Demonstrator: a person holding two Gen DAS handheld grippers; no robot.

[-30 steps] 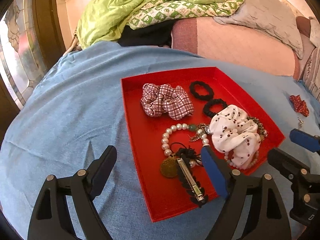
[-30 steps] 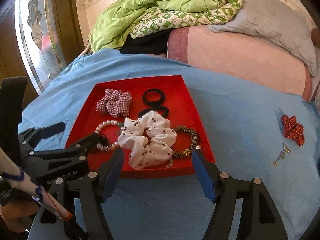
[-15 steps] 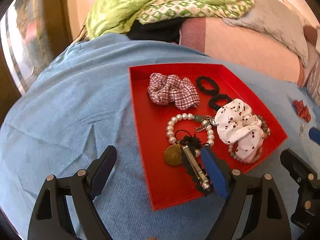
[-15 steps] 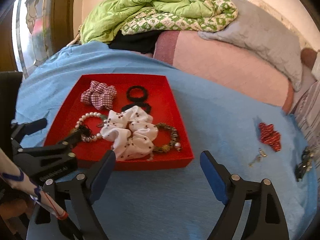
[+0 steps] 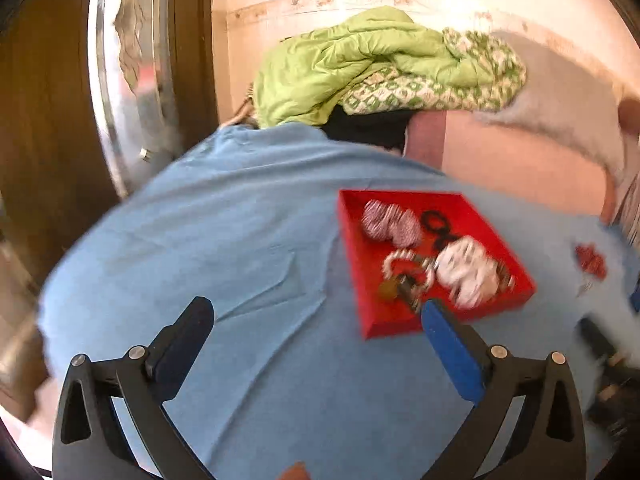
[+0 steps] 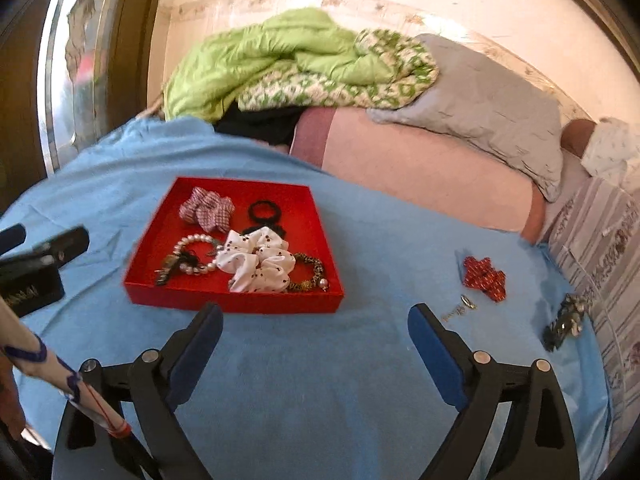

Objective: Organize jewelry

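A red tray (image 6: 240, 303) lies on the blue sheet and holds a plaid scrunchie (image 6: 207, 213), two black hair ties (image 6: 265, 213), a pearl bracelet (image 6: 192, 245), a white dotted scrunchie (image 6: 256, 265) and a brown beaded bracelet (image 6: 310, 276). The tray (image 5: 404, 326) is blurred in the left wrist view. My left gripper (image 5: 316, 320) is open and empty, held back left of the tray. My right gripper (image 6: 314, 326) is open and empty just in front of the tray. A red bow (image 6: 484, 278), a small metal piece (image 6: 464, 306) and a dark clip (image 6: 564, 322) lie on the sheet to the right.
A green quilt (image 6: 288, 60) and a grey pillow (image 6: 480, 96) are piled at the back on a pink mattress (image 6: 420, 168). A wooden door frame with glass (image 5: 120, 80) stands to the left. A striped cloth (image 6: 600, 248) lies at the far right.
Both grippers have pulled back and up from the tray, so it looks smaller and farther. The left view has swung left and is blurred. Both grippers stay open.
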